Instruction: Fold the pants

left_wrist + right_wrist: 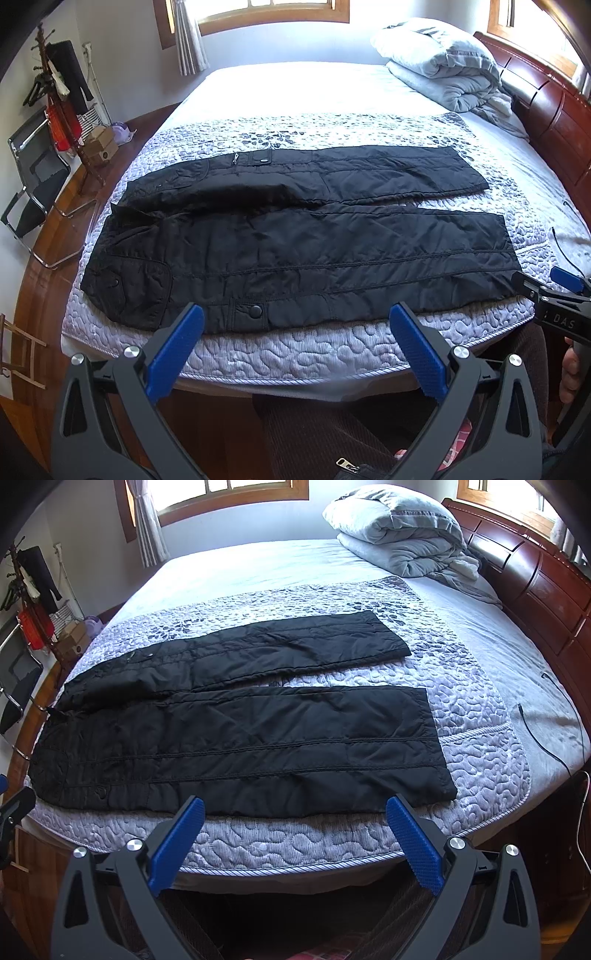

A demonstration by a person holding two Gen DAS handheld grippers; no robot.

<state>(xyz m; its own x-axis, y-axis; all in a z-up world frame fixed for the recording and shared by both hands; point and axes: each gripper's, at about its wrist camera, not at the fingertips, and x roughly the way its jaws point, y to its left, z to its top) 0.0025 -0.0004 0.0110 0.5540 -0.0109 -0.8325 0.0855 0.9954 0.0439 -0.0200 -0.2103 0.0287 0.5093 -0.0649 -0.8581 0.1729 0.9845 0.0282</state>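
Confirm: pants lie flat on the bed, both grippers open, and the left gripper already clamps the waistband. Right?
Not quite. The left gripper is open but holds nothing; the left wrist view shows it short of the pants. The right gripper is open, and the pants lie flat on the bed.

I see a bed (280,845) with quilted cover mid-frame | grey duvet (402,531) folded at 1 o'clock | wooden headboard (546,587) at 3 o'clock | window (229,491) and curtain (147,528) at 12 | coat rack (62,92), chair (33,177), box (99,146) at 9 | black cable (546,734) at 3.
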